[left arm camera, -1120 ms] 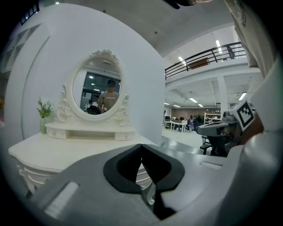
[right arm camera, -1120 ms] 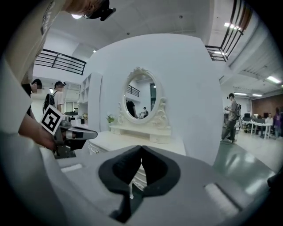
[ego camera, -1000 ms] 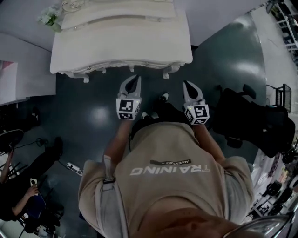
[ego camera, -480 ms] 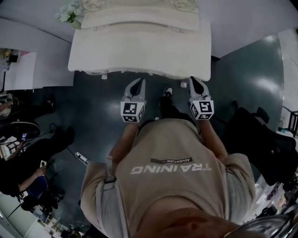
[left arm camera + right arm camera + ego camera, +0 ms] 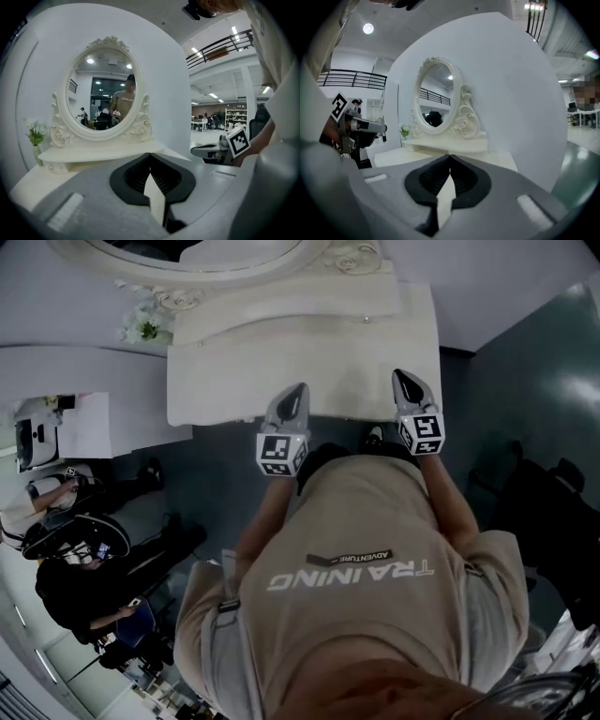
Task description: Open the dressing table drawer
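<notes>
The white dressing table (image 5: 319, 343) stands against a white wall, with an oval mirror (image 5: 105, 89) on a raised shelf. Its drawer front is hidden under the tabletop's front edge in the head view, and neither gripper view shows it. My left gripper (image 5: 293, 396) hangs over the front edge of the tabletop, left of middle. The jaws of the left gripper (image 5: 150, 155) are shut and empty. My right gripper (image 5: 405, 381) is over the front edge near the table's right end. The right gripper (image 5: 450, 156) is also shut with nothing held.
A small vase of flowers (image 5: 142, 329) stands at the table's back left corner. A white side desk (image 5: 66, 423) adjoins on the left, with seated people (image 5: 75, 568) beyond it. A black chair (image 5: 553, 512) stands on the dark floor to the right.
The person has stepped up to the dressing table. Both grippers moved forward from above the dark floor to above the tabletop's front edge, and both stayed shut.
</notes>
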The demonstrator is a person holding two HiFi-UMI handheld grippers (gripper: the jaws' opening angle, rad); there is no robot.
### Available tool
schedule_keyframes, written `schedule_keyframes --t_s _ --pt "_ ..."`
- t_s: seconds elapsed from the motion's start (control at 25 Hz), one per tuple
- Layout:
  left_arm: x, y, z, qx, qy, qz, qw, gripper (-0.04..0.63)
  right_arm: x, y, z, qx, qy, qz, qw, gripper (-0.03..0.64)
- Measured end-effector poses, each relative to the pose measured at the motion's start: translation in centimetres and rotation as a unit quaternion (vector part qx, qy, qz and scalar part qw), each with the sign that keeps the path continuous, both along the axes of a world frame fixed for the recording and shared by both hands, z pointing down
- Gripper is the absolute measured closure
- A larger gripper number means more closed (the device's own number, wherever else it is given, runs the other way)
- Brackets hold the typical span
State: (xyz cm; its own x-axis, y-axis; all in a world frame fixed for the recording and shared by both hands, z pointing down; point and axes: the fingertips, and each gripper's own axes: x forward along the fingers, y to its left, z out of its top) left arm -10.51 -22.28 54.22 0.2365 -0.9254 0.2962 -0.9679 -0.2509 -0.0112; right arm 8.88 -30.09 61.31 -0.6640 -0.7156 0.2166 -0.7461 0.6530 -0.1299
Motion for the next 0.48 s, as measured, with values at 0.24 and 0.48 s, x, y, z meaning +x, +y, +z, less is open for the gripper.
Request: schedule_keyframes --t_s 0.24,0.48 --pt "1.1 -4.3 -0.2 0.002 -0.014 0.028 0.9995 0.588 0.2 -3.5 0.6 0.003 0.002 0.006 1.000 0.614" --pt "0.6 -6.1 1.3 -0.016 -0.007 0.040 0.9991 0.588 -3.0 -6.0 2.3 -0.017 0.013 -0.012 1.000 0.612"
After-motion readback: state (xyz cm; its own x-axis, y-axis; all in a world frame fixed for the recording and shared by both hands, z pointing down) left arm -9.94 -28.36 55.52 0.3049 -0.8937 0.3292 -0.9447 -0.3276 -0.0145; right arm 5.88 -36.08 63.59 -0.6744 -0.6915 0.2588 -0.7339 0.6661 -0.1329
